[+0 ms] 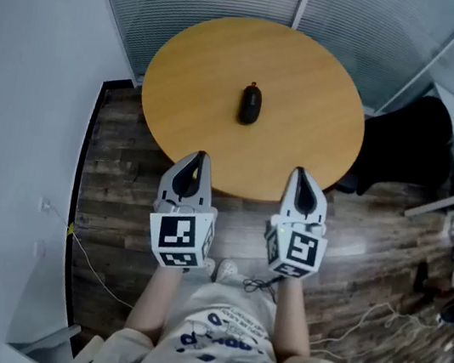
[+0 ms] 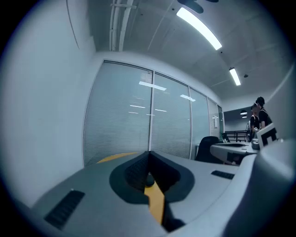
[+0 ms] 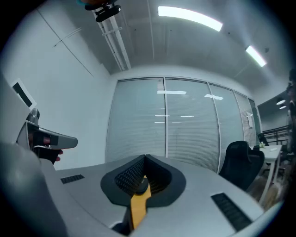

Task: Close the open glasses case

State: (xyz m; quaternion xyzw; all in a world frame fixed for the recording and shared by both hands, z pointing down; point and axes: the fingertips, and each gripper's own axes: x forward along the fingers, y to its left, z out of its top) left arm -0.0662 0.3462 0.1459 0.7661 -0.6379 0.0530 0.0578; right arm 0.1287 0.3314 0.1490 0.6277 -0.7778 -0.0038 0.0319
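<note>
Both pressed together and empty, your left tool [image 1: 199, 159] and right tool [image 1: 301, 174] hover at 6 o'clock from the case [image 1: 249, 104], probably ready to reach.

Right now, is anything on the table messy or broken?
Nothing stands out. A dark case lies alone near the middle of the table, nothing spilled. It is too small to tell if it is open.

This is an office: a meeting corner walled with floor-to-ceiling glass partitions [image 2: 148, 115] fitted with slatted blinds, a round wooden table [image 1: 312, 87] on dark plank flooring [image 1: 113, 192], long strip lights [image 3: 189, 17] in a plain ceiling, a black swivel chair [image 3: 240, 159] beside white desks [image 2: 229, 150], and loose cables [image 1: 358, 323] trailing across the floor.
</note>
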